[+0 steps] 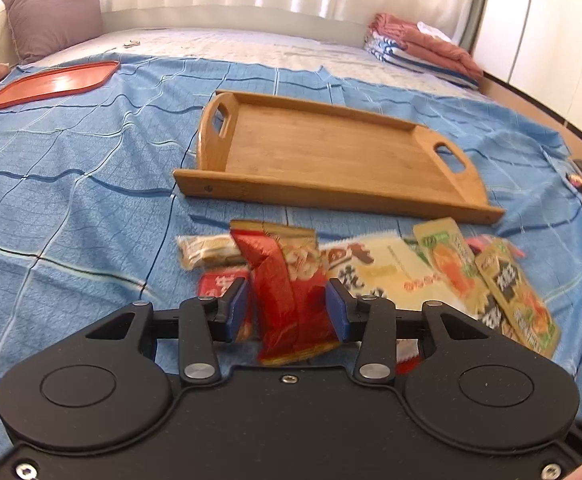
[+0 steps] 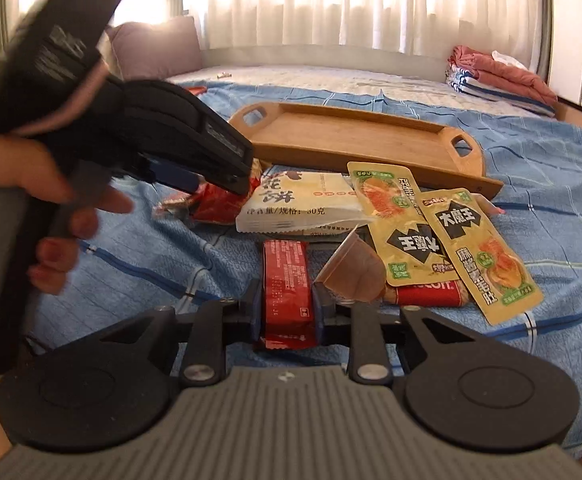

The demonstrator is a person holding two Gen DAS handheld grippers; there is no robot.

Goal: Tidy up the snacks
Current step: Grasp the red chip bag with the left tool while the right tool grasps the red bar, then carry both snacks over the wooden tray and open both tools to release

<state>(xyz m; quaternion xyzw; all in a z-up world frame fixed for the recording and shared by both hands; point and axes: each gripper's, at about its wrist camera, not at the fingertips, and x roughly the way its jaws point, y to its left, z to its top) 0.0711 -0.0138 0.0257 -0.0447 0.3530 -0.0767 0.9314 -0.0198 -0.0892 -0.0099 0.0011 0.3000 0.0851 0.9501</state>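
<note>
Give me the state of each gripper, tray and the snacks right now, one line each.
Left gripper: shut on a red snack packet.
Right gripper: shut on a red bar wrapper.
Wooden tray: nothing in it, flat on the blue sheet.
Orange tray: nothing on it.
Yellow sachets: loose, overlapping.
White packet: lying flat in the pile.

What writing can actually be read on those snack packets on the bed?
"大魔王": on both yellow sachets, one seen upside down.
"净含量/规格: 30克": on the white packet.
Fine print on the red bar in the right gripper: too small.
Red packet in the left gripper: blurred.
</note>
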